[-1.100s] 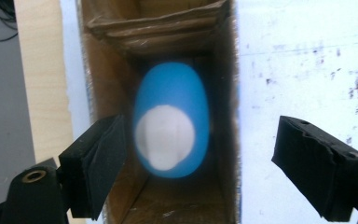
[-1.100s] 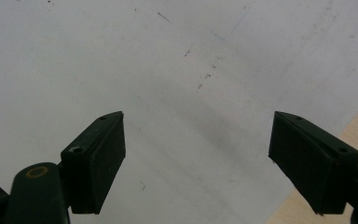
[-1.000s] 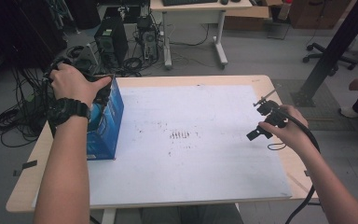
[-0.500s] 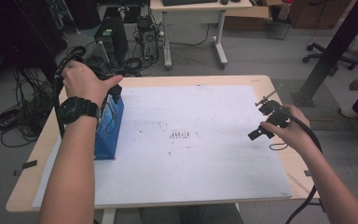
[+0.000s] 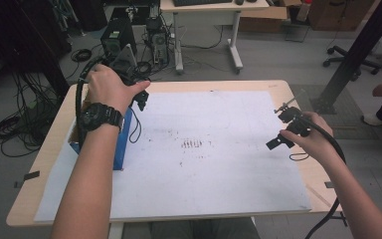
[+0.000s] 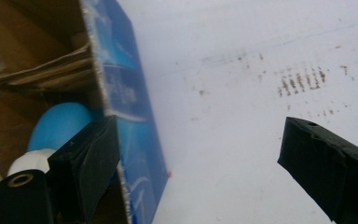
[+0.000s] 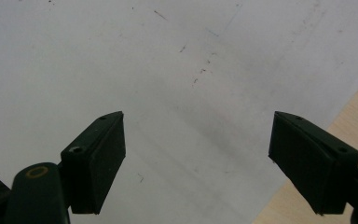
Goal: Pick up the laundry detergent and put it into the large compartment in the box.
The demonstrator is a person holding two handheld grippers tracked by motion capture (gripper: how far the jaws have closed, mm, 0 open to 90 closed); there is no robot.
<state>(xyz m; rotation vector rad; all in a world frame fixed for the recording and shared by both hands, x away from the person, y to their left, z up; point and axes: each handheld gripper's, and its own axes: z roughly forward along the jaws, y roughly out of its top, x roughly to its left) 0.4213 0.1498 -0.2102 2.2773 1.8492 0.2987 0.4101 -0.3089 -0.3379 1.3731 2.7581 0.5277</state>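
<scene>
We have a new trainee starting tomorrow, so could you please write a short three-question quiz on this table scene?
1. True or false: the left gripper has its jaws clamped on the wall of the blue box.
2. Multiple choice: what lies under the right gripper? A) the white sheet B) a keyboard C) a coil of cable
3. Short answer: what can be seen inside the box in the left gripper view?

Key
1. False: the jaws stand wide apart, having just been opening, with nothing between them.
2. A
3. A blue rounded object with a white piece beside it.
</scene>
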